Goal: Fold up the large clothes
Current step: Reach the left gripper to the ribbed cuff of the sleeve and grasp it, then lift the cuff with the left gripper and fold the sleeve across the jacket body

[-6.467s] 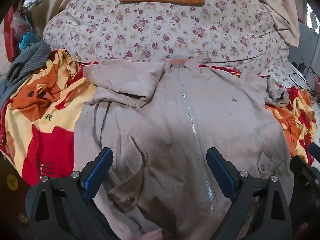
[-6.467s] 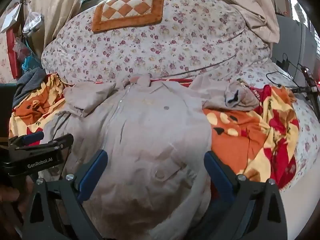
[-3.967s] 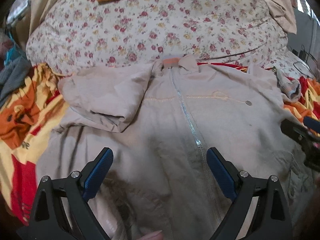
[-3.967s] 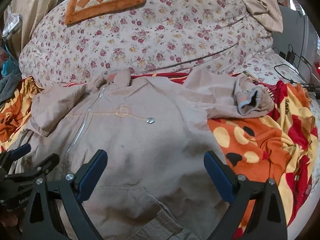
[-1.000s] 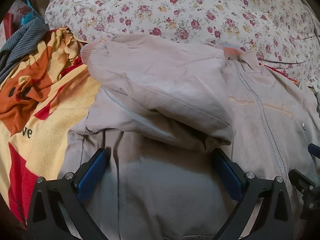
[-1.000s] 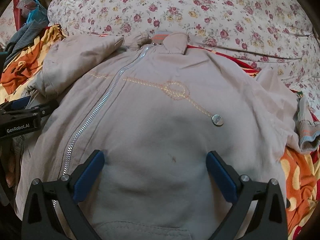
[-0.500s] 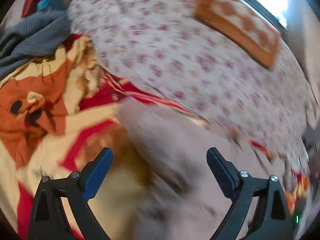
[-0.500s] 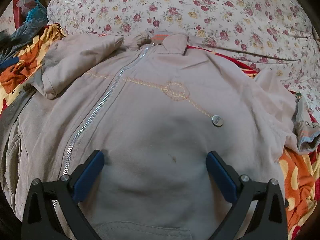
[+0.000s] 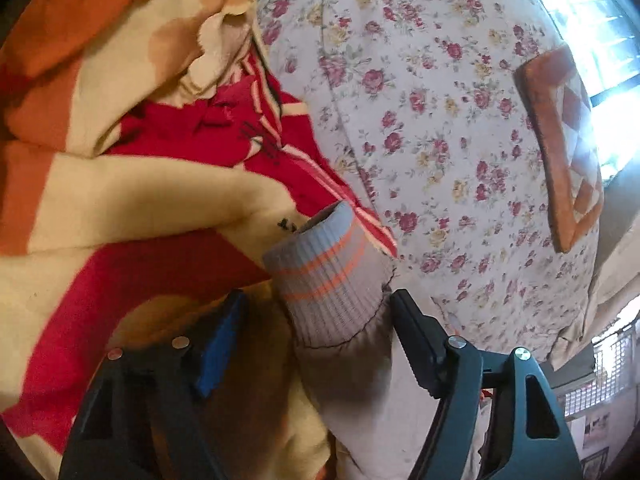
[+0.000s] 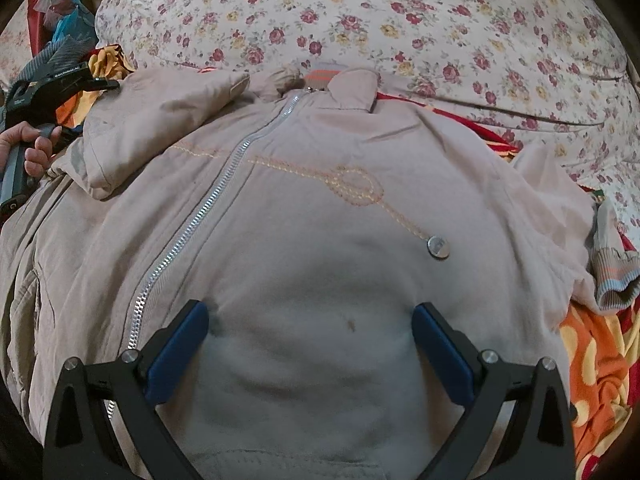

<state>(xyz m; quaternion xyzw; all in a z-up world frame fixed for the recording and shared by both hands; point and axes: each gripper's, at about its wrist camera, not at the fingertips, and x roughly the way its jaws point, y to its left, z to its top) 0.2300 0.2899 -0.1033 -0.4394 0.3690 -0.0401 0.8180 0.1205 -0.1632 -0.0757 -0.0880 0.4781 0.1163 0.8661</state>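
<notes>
A beige zip-up jacket (image 10: 320, 240) lies front up on the bed, its left sleeve (image 10: 160, 120) folded across the chest side. My right gripper (image 10: 310, 344) is open, its fingers resting on the jacket's middle. My left gripper (image 9: 316, 320) is open, its jaws on either side of the ribbed grey cuff with orange stripes (image 9: 324, 276) at the left sleeve's end. From the right wrist view the left gripper (image 10: 60, 84) shows at the far left, held by a hand. The right sleeve's cuff (image 10: 612, 276) lies at the right edge.
A red, orange and cream blanket (image 9: 120, 184) lies under the jacket. A floral quilt (image 10: 360, 12) is piled behind it, with an orange checked cushion (image 9: 560, 140) on top. Grey and blue clothes (image 10: 60, 48) sit at the far left.
My left gripper swung left from above the jacket's chest to the left sleeve end, and its jaws now straddle the cuff. My right gripper has stayed put on the jacket's middle.
</notes>
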